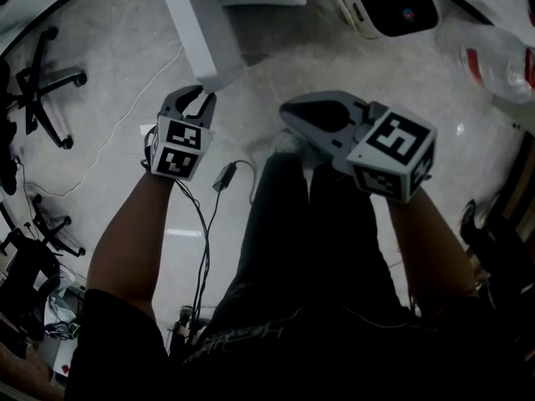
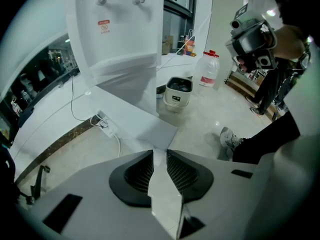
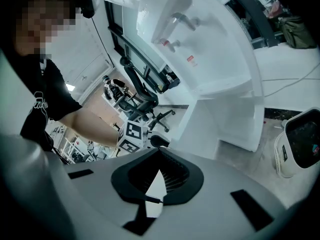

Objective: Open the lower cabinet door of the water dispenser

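Observation:
The white water dispenser (image 2: pixel 120 44) stands ahead, with its lower cabinet door (image 2: pixel 135 121) swung out toward me. In the head view the door (image 1: pixel 201 32) is a long white panel running down from the top. My left gripper (image 1: pixel 199 97) is shut on the door's free edge. In the left gripper view the panel's edge lies pinched between the left gripper's (image 2: pixel 160 154) ribbed pads. My right gripper (image 1: pixel 288 111) hovers to the right, over my legs, shut on nothing. The right gripper view shows the right gripper (image 3: pixel 160 151) aimed at the dispenser (image 3: pixel 220 59).
A white bin-like appliance (image 1: pixel 389 2) and a large water bottle (image 2: pixel 209 66) stand right of the dispenser. A power strip with cable (image 2: pixel 102 124) lies by the wall. Office chairs (image 1: pixel 42 90) are at the left. My shoe (image 1: pixel 288 140) and a floor cable (image 1: pixel 226 176) lie below the grippers.

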`<state>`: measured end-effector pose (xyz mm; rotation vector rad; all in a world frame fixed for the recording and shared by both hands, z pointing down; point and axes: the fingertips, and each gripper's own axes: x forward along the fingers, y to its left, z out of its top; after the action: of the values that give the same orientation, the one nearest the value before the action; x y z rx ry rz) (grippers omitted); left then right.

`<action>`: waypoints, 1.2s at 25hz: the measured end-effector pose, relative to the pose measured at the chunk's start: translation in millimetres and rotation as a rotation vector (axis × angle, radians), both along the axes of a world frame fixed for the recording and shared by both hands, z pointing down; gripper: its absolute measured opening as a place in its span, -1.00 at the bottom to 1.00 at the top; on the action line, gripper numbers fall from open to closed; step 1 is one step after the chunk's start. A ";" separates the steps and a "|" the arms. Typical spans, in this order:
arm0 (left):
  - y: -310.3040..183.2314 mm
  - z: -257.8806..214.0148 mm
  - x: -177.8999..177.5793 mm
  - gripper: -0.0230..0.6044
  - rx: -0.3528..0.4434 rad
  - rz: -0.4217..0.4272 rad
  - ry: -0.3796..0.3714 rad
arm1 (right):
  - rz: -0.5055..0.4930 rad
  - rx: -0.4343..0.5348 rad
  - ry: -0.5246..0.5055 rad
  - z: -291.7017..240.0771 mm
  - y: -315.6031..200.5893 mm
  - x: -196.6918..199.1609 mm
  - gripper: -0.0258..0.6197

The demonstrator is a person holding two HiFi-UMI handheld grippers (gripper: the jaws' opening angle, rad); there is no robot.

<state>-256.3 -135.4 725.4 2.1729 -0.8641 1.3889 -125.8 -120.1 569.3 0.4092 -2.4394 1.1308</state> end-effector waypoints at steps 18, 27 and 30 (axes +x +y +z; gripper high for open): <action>2.7 1.9 -59.7 -0.67 -0.019 0.049 -0.053 | -0.014 -0.002 0.001 0.5 1.4 -31.9 -0.88; -3.0 4.5 -96.8 -0.67 -0.041 0.034 -0.113 | -0.028 0.006 0.010 1.2 6.4 -36.5 -0.88; -2.6 3.3 -106.4 -0.67 -0.040 0.038 -0.125 | -0.039 0.003 0.001 -3.5 11.4 -43.8 -0.88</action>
<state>-362.6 -138.0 728.7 2.1014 -0.8348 1.5614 -169.6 -108.6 565.8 0.3621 -2.4377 1.1104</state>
